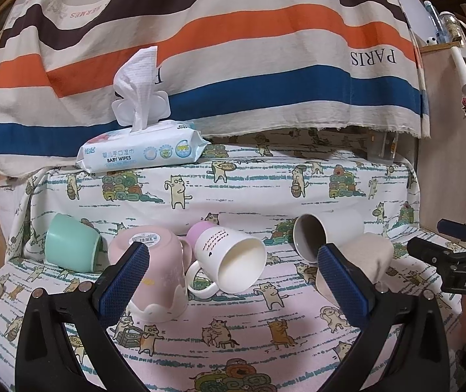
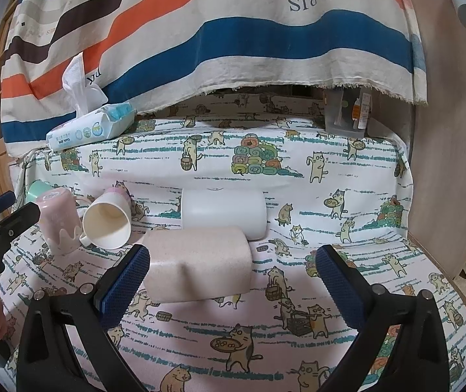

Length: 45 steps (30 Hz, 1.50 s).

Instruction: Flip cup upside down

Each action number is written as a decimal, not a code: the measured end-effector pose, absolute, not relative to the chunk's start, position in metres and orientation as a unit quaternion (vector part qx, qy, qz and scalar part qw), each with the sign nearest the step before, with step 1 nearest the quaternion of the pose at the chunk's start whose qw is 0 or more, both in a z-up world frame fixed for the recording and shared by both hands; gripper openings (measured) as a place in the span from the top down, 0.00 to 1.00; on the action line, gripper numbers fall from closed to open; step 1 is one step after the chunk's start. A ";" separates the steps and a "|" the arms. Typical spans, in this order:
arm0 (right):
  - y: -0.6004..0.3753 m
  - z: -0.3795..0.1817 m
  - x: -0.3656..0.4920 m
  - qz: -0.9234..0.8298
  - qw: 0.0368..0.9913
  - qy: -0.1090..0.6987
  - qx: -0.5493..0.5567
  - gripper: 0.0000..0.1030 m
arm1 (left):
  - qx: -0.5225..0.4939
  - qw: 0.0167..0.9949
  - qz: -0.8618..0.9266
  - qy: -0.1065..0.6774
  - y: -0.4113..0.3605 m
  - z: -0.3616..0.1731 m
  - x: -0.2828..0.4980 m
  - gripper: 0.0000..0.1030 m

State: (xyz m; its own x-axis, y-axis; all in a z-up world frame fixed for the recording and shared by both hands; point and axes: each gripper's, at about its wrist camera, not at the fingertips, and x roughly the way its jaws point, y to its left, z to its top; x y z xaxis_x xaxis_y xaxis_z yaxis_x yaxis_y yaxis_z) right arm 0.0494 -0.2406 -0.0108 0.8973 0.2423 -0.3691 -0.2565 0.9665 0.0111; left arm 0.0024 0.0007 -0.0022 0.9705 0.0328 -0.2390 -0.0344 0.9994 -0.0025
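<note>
Right gripper [image 2: 232, 274] hangs spread and empty, its blue-padded fingers [image 2: 125, 281] straddling the near side of a speckled beige plastic cup [image 2: 200, 261] lying on its side just ahead. That cup's long axis runs crosswise to the fingers. Left gripper [image 1: 233, 277], equally wide and empty, faces a white handled mug [image 1: 233, 261] and sits farther off.

This looks like a room in a home. A soft white cloth with cartoon cats [image 2: 298, 176] covers the bench. A big striped cloth [image 1: 233, 49] hangs behind it. A blue-and-white pack of baby wipes [image 1: 141, 153] sits there, and wooden shelves with bottles [image 1: 445, 26] stand beside.
</note>
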 end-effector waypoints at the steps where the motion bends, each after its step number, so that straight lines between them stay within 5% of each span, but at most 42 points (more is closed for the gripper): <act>1: -0.240 -0.011 0.050 0.128 0.974 0.186 -0.018 0.01 | -0.004 0.992 0.018 0.121 0.001 -0.002 0.002 0.00; 18: -0.279 0.013 0.048 0.141 0.967 0.201 0.072 0.01 | -0.001 0.989 0.015 0.144 0.000 -0.004 0.007 0.00; 27: -0.261 0.018 0.076 0.156 0.954 0.254 0.024 0.01 | 0.006 0.989 0.020 0.149 -0.001 -0.005 0.008 0.00; 31: -0.244 0.013 0.103 0.187 0.936 0.299 0.016 0.27 | 0.003 0.988 0.027 0.153 0.000 -0.005 0.009 0.00; 38: -0.226 -0.006 0.146 0.187 0.918 0.349 0.024 0.42 | 0.005 0.987 0.030 0.159 0.000 -0.006 0.011 0.00; 45: -0.210 -0.016 0.183 0.148 0.917 0.370 0.001 0.42 | 0.005 0.985 0.037 0.168 0.000 -0.007 0.014 0.00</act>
